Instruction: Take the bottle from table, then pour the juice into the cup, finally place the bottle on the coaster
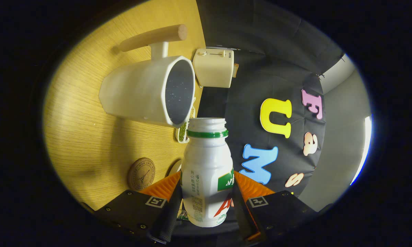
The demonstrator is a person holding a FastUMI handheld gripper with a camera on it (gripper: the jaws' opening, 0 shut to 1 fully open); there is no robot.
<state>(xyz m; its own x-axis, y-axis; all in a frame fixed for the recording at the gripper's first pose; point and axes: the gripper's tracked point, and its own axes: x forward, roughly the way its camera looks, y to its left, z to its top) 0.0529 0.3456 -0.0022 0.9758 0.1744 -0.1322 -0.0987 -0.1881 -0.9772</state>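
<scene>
My gripper [207,190] is shut on a white plastic bottle [207,168] with a green neck ring; both fingers press its sides. The bottle's open mouth points away from me and sits just beside the rim of a white cup [147,91] with a wooden handle [154,37]. The whole view is rolled, so the wooden table [86,137] looks like a wall beside the bottle. A round cork coaster [141,174] lies on the table close to one finger. No juice is visible leaving the bottle.
A cream toaster [214,67] stands beyond the cup at the table's back edge. A small dish of green beans [182,132] lies behind the bottle's neck, partly hidden. The black booth wall hangs behind.
</scene>
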